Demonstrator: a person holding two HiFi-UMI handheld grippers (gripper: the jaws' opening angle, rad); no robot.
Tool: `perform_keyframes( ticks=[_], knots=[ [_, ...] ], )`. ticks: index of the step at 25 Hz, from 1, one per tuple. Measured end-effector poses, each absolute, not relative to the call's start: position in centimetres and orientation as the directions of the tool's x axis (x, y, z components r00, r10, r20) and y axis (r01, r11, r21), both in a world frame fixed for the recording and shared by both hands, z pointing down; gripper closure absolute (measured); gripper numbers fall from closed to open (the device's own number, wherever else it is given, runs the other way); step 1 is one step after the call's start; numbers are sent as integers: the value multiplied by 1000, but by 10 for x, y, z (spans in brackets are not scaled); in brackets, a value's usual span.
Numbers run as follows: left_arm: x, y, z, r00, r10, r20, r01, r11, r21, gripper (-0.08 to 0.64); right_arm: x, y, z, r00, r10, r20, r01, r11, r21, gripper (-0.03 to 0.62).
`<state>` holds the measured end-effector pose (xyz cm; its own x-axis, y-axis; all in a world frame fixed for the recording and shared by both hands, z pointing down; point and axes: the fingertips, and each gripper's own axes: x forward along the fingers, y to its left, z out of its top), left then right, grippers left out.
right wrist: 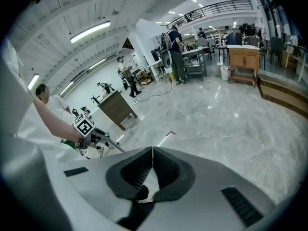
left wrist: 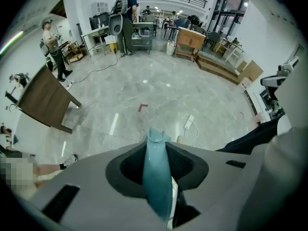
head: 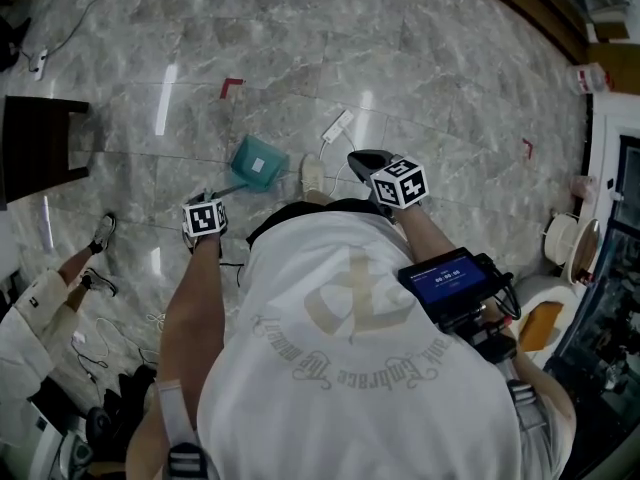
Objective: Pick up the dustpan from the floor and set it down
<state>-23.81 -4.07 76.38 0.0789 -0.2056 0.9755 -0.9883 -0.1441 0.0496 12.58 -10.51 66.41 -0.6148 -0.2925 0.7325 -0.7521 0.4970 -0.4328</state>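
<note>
The teal dustpan [head: 258, 163] is just ahead of my feet, its pan low over the grey marble floor; whether it touches the floor I cannot tell. Its long handle [left wrist: 156, 177] runs up between the jaws of my left gripper [head: 216, 197], which points steeply down and is shut on it. In the left gripper view the handle fills the gap of the left gripper [left wrist: 156, 150], with both pads pressed against it. My right gripper [head: 364, 158] hangs to the right of the dustpan, apart from it. In its own view the right gripper [right wrist: 152, 150] is shut with nothing between the jaws.
A white power strip [head: 337, 126] with its cable lies just beyond the dustpan. Red tape marks [head: 231, 87] dot the floor. A dark wooden table [head: 35, 148] stands at the left, with a person's shoe [head: 103, 233] and loose cables near it. Equipment crowds the right edge.
</note>
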Motion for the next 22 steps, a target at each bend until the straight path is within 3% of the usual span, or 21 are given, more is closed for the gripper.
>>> perform_keyframes(
  ticks=[8,22],
  knots=[
    [-239,-34,754,72,-218,973,-990,-134,43,453,117,-116,667,-639,-265,722,-725,519,-452,574],
    [-243,3,711,46,-332,942,-997,37,62,451,68,-132,652,-712,-156,685,-581,679,-449,574]
  ],
)
